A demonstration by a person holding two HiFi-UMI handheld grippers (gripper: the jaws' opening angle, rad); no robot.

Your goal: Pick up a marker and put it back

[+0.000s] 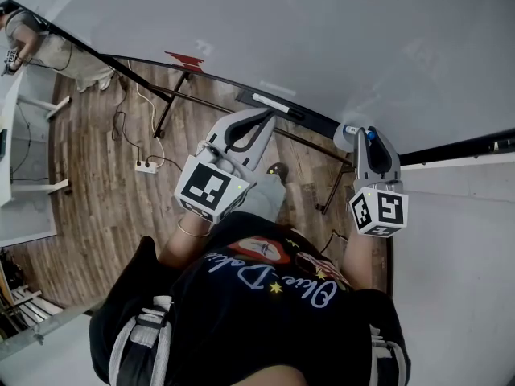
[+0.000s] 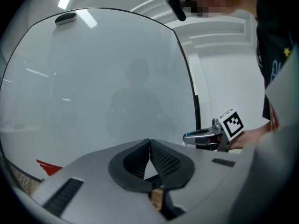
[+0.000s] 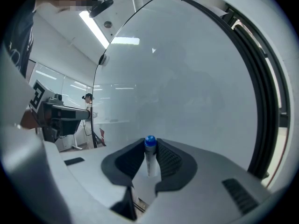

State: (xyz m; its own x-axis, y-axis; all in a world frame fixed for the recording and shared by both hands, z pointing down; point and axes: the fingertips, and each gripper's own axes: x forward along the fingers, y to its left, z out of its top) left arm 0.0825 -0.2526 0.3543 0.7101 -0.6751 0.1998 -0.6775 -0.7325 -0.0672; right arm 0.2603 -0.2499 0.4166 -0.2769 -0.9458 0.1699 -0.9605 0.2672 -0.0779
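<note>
In the head view, your left gripper [image 1: 270, 117] points at the whiteboard [image 1: 338, 39] with its tip near the black bottom frame [image 1: 217, 77]. Your right gripper [image 1: 362, 135] sits well apart from it, further along the same frame, with the blue-capped marker [image 1: 369, 136] at its tip. Below the frame lies wooden floor [image 1: 88, 183] with a power strip [image 1: 146, 166], and a red patch [image 1: 185, 59] marks the board's edge to the left of both grippers.

In the left gripper view, your left gripper [image 2: 149, 143] is clenched, its pads meeting at the tips with nothing between them. Bare whiteboard [image 2: 93, 78] spreads ahead and to the left. Its black side edge [image 2: 190, 83] runs down just right of the jaws, and your right gripper [image 2: 189, 137] shows beyond it.

In the right gripper view, your right gripper [image 3: 150, 148] grasps the marker [image 3: 150, 160], which stands upright between the pads, blue cap on top. The whiteboard [image 3: 187, 78] fills the view ahead, unmarked. Its dark frame [image 3: 261, 101] curves down the right side, and its other edge [image 3: 96, 92] runs at the left, where your left gripper [image 3: 70, 112] shows.
</note>
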